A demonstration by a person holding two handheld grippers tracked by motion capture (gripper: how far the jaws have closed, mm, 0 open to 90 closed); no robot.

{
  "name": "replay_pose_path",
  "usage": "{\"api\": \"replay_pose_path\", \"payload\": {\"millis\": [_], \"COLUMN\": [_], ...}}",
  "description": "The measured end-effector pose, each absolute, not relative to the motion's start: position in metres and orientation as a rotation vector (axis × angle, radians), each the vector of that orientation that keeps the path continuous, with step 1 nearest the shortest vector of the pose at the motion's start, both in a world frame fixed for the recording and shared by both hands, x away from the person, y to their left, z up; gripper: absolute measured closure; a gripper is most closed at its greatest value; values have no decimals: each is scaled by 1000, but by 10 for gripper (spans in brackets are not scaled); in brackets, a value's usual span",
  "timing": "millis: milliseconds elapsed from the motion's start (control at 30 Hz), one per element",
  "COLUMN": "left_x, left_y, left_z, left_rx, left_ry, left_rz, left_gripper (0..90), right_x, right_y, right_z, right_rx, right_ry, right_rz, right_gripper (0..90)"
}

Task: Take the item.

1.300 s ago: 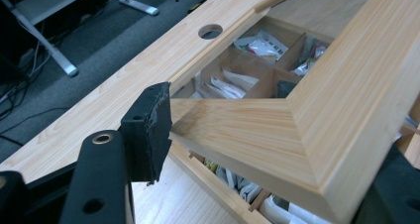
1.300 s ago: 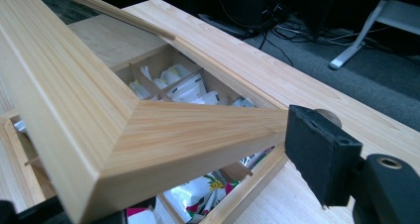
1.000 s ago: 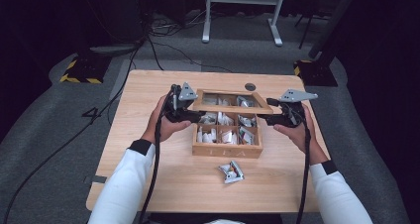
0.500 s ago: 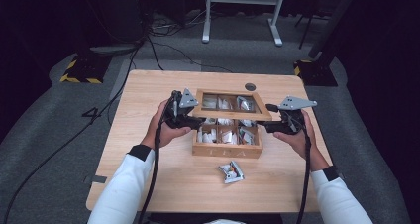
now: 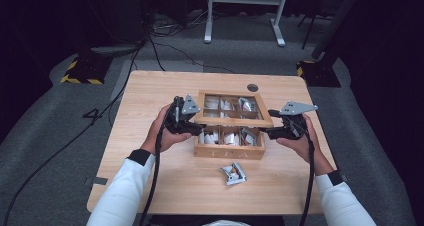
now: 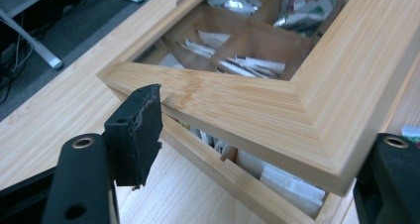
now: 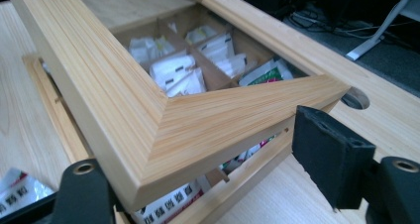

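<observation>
I have the framed bamboo lid (image 5: 233,115) half-raised over the wooden compartment box (image 5: 229,151). Left gripper (image 5: 192,123) at 9 o'clock, right gripper (image 5: 270,131) at 3; both jaws have just been widening, seemingly releasing the lid's corners.

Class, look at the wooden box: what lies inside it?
The wooden box has compartments holding white paper packets and some foil ones. The raised lid frame covers part of the front row, so the contents there cannot be fully seen.
</observation>
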State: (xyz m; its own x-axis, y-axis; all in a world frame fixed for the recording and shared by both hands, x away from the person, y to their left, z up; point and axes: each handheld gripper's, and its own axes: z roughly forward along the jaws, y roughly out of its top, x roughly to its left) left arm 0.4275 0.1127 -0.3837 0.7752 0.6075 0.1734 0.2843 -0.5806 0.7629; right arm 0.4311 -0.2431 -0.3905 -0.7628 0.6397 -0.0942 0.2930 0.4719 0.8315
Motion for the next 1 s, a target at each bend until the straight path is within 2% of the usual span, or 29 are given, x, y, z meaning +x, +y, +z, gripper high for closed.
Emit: {"api": "replay_pose_path", "payload": {"millis": [367, 733, 1000], "left_x": [426, 424, 424], "left_y": [115, 117, 119], "left_z": [-393, -406, -410], "left_rx": [2194, 2196, 2192], "left_ry": [661, 658, 668], "left_rz": [534, 508, 477], "left_gripper": [295, 255, 260], "right_x": [430, 429, 429], "right_y": [-240, -241, -243], "right_z": [-396, -406, -410], "right_rx": [791, 781, 781], "right_ry": [2356, 2397, 2423], "right_rz": [1171, 1157, 1157], "right_gripper": [237, 229, 227]}}
